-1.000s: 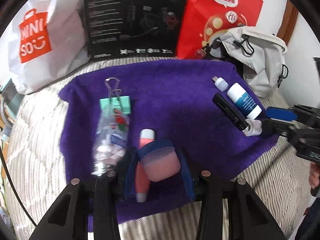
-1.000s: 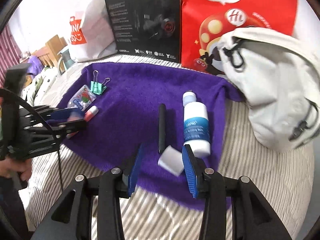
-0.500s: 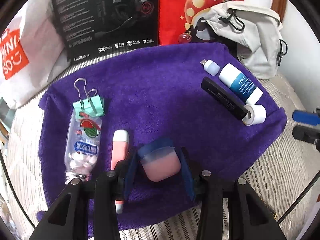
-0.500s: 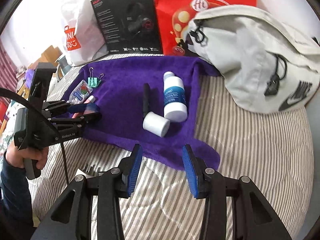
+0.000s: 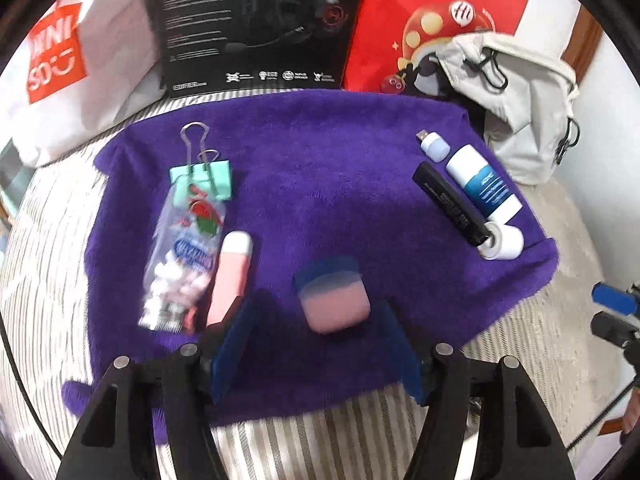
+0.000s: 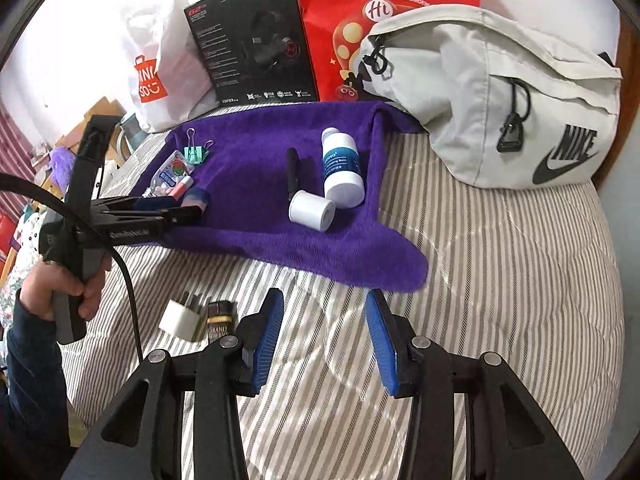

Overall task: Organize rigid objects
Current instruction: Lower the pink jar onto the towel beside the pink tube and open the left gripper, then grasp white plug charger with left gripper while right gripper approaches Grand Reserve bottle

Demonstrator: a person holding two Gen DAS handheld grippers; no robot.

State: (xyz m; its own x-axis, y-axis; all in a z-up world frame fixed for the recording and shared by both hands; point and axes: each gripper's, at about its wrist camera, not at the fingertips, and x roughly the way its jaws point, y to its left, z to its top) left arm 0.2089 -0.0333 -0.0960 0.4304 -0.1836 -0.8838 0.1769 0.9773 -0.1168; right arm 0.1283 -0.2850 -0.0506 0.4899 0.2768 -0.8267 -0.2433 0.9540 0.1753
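On the purple towel (image 5: 320, 168) lies a pink and blue case (image 5: 334, 300), just ahead of my open left gripper (image 5: 316, 344), whose fingers stand apart from it on both sides. Left of it lie a pink tube (image 5: 232, 276), a candy bottle (image 5: 184, 248) and a green binder clip (image 5: 202, 178). At the towel's right lie a USB stick (image 5: 434, 146), a white and blue bottle (image 6: 342, 168), a black stick (image 6: 292, 174) and a white roll (image 6: 312, 210). My right gripper (image 6: 324, 312) hangs open and holds nothing over the striped bedding, short of the towel.
A white plug adapter (image 6: 180, 316) and a small dark object (image 6: 219, 316) lie on the striped bed near the right gripper. A grey backpack (image 6: 500, 92), a red bag (image 6: 384, 20), a black box (image 6: 256, 44) and a white shopping bag (image 6: 160, 64) line the back.
The left gripper has opened and let go of the pink and blue case, which now rests on the towel. The right gripper has drawn back from the white roll, off the towel.
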